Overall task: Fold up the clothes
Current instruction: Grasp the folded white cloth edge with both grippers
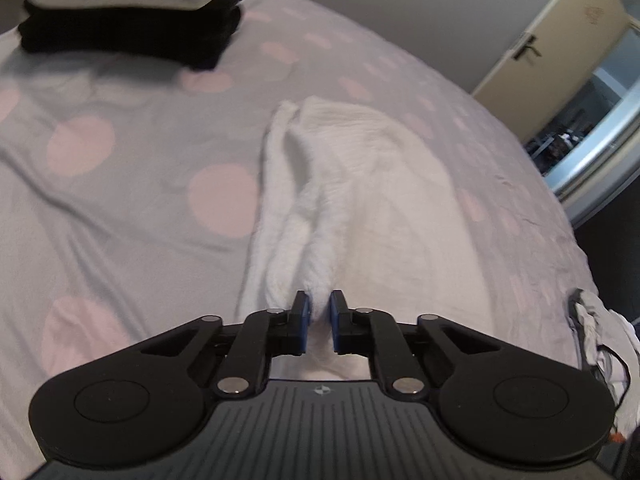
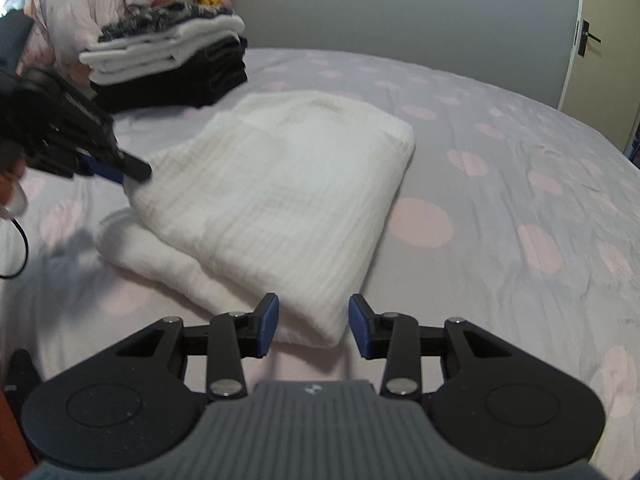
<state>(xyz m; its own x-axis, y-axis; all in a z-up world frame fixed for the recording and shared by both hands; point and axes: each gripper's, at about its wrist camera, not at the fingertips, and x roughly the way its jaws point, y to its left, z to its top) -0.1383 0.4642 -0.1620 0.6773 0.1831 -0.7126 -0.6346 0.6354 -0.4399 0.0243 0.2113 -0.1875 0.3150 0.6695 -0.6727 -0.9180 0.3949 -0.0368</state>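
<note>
A white ribbed garment (image 1: 380, 200) lies folded on the dotted bed sheet (image 1: 120, 184). My left gripper (image 1: 319, 300) is shut on a bunched edge of it, and white cloth shows between the blue pads. In the right wrist view the same garment (image 2: 288, 184) lies in layers, with the left gripper (image 2: 132, 170) pinching its left edge. My right gripper (image 2: 313, 304) stands open at the near corner. That corner lies between the pads, which do not press on it.
A stack of folded black and white clothes (image 2: 172, 68) sits at the back left, also in the left wrist view (image 1: 132, 12). Unfolded pale laundry (image 2: 80, 0) is heaped behind it. A crumpled garment (image 1: 596, 332) hangs at the bed's right edge. A door (image 1: 552, 40) stands beyond.
</note>
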